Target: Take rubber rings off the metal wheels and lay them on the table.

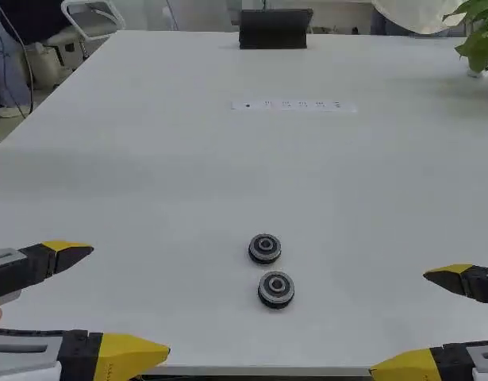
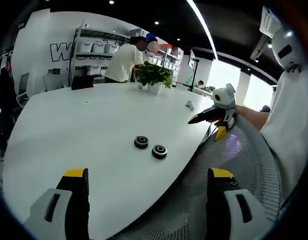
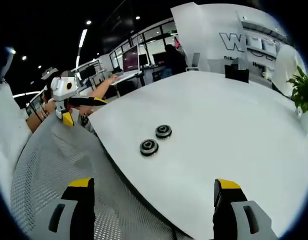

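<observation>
Tabletop (image 1: 148,175) wheels (image 1: 265,248), seemingly ringed, lie between left tongs (image 1: 126,300), right tongs (image 1: 401,321).

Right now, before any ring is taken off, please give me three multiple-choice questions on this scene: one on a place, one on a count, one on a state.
1. Where do the metal wheels lie on the table?
A. At the far end
B. Near the front edge, between the left gripper and the right gripper
C. Inside one gripper's jaws

2. How many wheels are there?
A. One
B. Two
C. Four

3. In what state are the grippers?
A. Both open and empty
B. Both shut
C. The left one shut on a wheel

Answers:
1 B: the head view shows them close to the near edge, with a gripper at each side.
2 B: two wheels lie side by side in all three views.
3 A: each pair of jaws stands wide apart with nothing between.
</observation>
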Action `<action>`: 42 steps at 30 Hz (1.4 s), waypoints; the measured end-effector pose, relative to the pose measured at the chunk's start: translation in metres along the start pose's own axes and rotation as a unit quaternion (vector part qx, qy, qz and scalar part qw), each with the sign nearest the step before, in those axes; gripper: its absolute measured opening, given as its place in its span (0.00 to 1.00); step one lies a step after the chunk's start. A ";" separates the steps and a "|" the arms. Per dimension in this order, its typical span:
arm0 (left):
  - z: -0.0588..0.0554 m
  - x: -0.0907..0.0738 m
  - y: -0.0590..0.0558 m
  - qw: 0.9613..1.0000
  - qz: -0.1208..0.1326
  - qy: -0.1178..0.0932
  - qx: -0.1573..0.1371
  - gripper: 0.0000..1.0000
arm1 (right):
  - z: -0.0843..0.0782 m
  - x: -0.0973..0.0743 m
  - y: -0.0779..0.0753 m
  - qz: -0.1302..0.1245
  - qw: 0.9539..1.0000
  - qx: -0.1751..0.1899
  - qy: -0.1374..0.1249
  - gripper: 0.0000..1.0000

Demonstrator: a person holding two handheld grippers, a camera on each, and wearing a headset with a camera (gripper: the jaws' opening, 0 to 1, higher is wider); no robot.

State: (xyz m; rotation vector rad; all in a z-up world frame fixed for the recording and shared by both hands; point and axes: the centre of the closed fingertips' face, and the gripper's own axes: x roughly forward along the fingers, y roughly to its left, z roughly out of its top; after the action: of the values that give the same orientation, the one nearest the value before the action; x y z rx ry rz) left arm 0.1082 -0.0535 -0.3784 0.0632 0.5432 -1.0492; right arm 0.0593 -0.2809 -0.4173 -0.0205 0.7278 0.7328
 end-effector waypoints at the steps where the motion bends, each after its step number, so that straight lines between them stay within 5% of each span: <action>1: 0.000 0.000 0.000 1.000 -0.001 -0.001 0.000 0.97 | 0.000 0.000 0.000 0.000 1.000 0.000 0.000 0.99; 42: 0.000 0.002 -0.004 1.000 -0.006 0.005 -0.005 0.97 | -0.005 0.002 0.001 0.008 1.000 -0.008 0.017 0.99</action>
State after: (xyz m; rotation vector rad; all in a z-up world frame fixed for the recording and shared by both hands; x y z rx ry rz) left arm 0.1052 -0.0572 -0.3787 0.0559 0.5578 -1.0575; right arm 0.0564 -0.2800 -0.4217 -0.0421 0.7549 0.7554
